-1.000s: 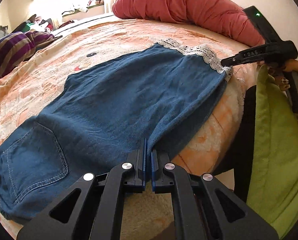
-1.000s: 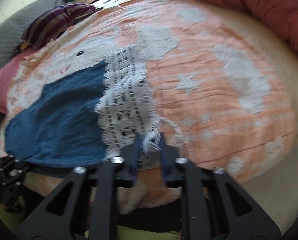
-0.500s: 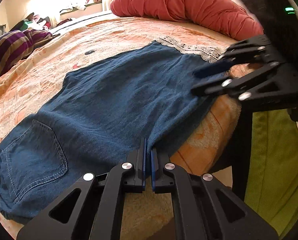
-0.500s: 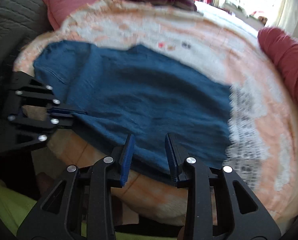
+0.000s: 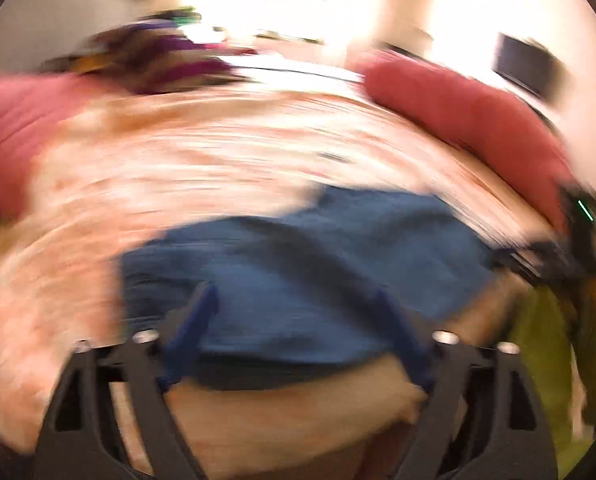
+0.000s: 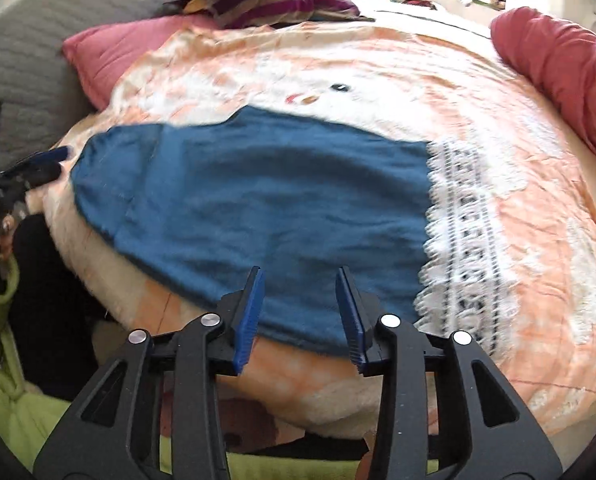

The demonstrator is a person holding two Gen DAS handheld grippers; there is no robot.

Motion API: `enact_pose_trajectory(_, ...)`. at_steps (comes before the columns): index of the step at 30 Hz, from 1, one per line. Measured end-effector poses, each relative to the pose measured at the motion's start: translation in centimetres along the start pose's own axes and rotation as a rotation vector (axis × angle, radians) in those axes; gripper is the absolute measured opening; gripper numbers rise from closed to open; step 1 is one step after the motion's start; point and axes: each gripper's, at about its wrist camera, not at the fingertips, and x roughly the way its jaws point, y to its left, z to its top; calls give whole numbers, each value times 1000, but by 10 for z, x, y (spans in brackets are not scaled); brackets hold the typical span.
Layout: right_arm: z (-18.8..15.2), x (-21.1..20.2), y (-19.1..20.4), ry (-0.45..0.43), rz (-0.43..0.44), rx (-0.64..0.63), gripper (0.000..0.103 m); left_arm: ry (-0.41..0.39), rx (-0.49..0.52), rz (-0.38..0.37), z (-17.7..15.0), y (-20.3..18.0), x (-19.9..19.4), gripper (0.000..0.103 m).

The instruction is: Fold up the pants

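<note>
pants [image 6: 258, 200] flat on blanket [image 6: 537, 220], lace hem [image 6: 461, 220] at 3 o'clock | right gripper [image 6: 299, 316] agape, empty, over near edge | left gripper [image 5: 298, 336] wide apart, empty, view blurred | advice: pinch both layers at edge before lifting

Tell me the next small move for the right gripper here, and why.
Probably ease the right gripper forward and close it on the near edge of the blue pants. It is open, its fingers sit astride that hem with nothing pinched, and the pants lie flat along the bed edge, lace cuff to the right. The left gripper is also open, its view blurred.
</note>
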Motion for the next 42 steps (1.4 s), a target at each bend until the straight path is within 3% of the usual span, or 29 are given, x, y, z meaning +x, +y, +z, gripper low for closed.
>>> enact_pose_trajectory(2, 5, 5, -6, -5, -1, 26, 37, 43, -132, 80, 2, 34, 7, 92)
enact_pose_trajectory(5, 13, 15, -10, 9, -12, 57, 40, 114, -329, 71, -6, 73, 28, 92)
enact_pose_trajectory(7, 14, 26, -12, 29, -19, 83, 42, 142, -360, 73, -9, 78, 40, 89)
enact_pose_trajectory(9, 10, 33, -15, 62, -27, 108, 45, 156, -341, 95, -10, 75, 53, 39)
enact_pose_trajectory(13, 2, 44, -23, 131, -53, 148, 45, 90, -331, 128, -6, 81, 39, 37)
enact_pose_trajectory(15, 0, 43, -25, 135, -49, 158, 45, 71, -304, 174, -1, 87, 34, 37)
enact_pose_trajectory(19, -2, 45, -24, 139, -57, 159, 45, 129, -305, 160, -11, 92, 49, 41)
enact_pose_trajectory(21, -2, 46, -26, 139, -57, 159, 45, 120, -325, 153, -12, 96, 46, 50)
enact_pose_trajectory(25, -1, 40, -19, 119, -51, 130, 51, 65, -327, 200, 0, 94, 20, 55)
enact_pose_trajectory(27, 1, 32, -15, 83, -44, 113, 51, 8, -296, 236, 15, 84, 3, 63)
enact_pose_trajectory(29, 10, 19, -16, 10, -44, 110, 51, -47, -267, 196, 33, 72, -10, 74)
enact_pose_trajectory(33, 36, 3, -36, -82, -88, 152, 52, -68, -179, 97, 67, 39, 0, 74)
enact_pose_trajectory(39, 91, 12, -97, -99, -90, 276, 52, 85, -160, -106, 100, -15, 86, 74)
enact_pose_trajectory(42, 114, 42, -125, -40, -117, 326, 51, 160, -146, -106, 106, -34, 132, 74)
